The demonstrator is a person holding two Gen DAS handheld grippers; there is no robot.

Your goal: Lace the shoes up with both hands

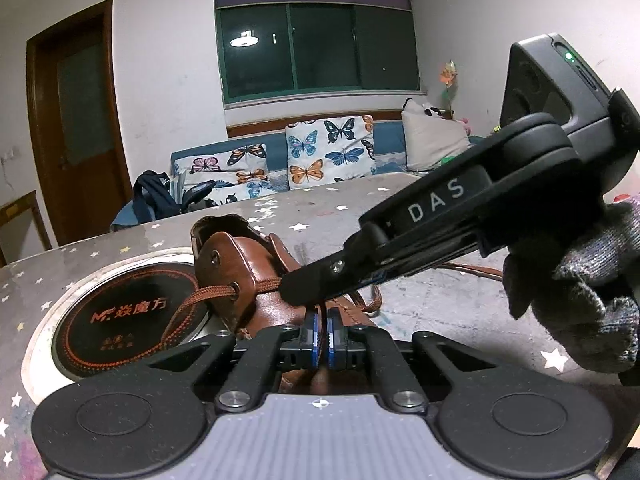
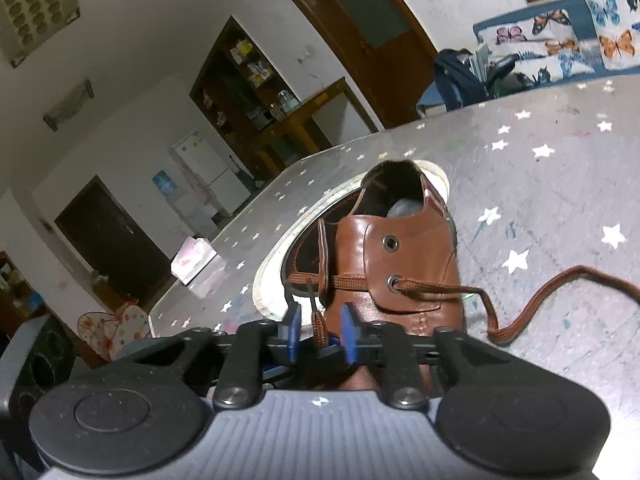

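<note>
Left gripper (image 1: 323, 336) seen clenched over brown shoe (image 1: 276, 308); right gripper (image 2: 321, 336) released, lace (image 2: 319, 325) seen between parted pads.

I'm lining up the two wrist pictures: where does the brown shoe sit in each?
Left wrist view: brown shoe is centre-left, just beyond the left gripper, partly behind the right gripper.
Right wrist view: the shoe is centre, opening upward.
Shared landmark: butterfly cushions.

Shoe (image 2: 404, 276) toe behind tongs (image 2: 320, 336)
</note>
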